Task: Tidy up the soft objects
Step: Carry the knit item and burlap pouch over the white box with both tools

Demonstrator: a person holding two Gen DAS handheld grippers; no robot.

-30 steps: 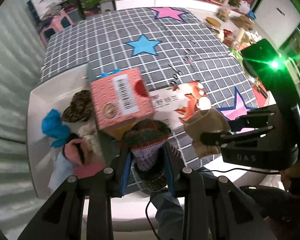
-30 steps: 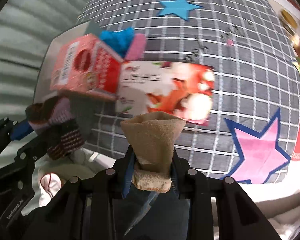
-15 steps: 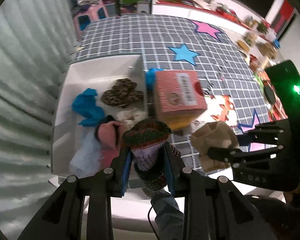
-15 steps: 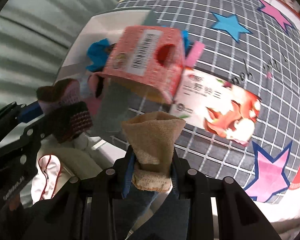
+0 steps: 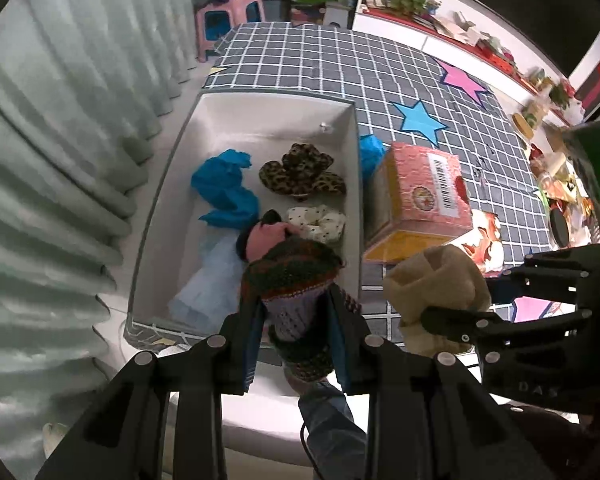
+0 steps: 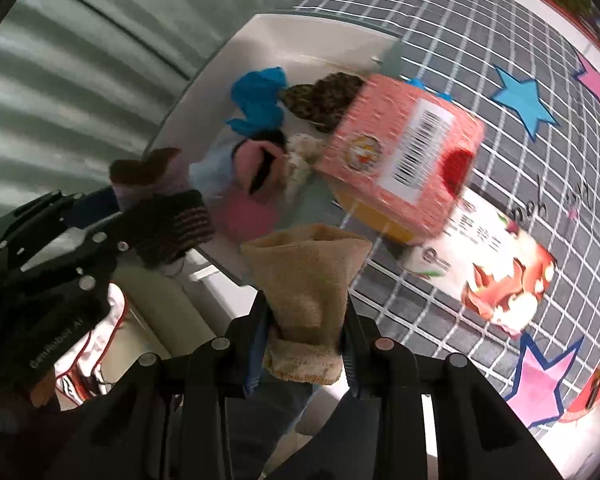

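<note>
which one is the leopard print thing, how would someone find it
Start at the white bin on the grid-patterned tablecloth. The leopard print scrunchie lies inside by its right wall, between blue cloth and pink box. It alone has brown spots.

A dark striped knit sock [image 5: 296, 280] stands bunched between the left gripper's [image 5: 294, 320] fingers, over the near end of the white box [image 5: 260, 120]. A tan sock [image 6: 308, 280], folded, sits clamped upright in the right gripper [image 6: 306, 344].
</note>
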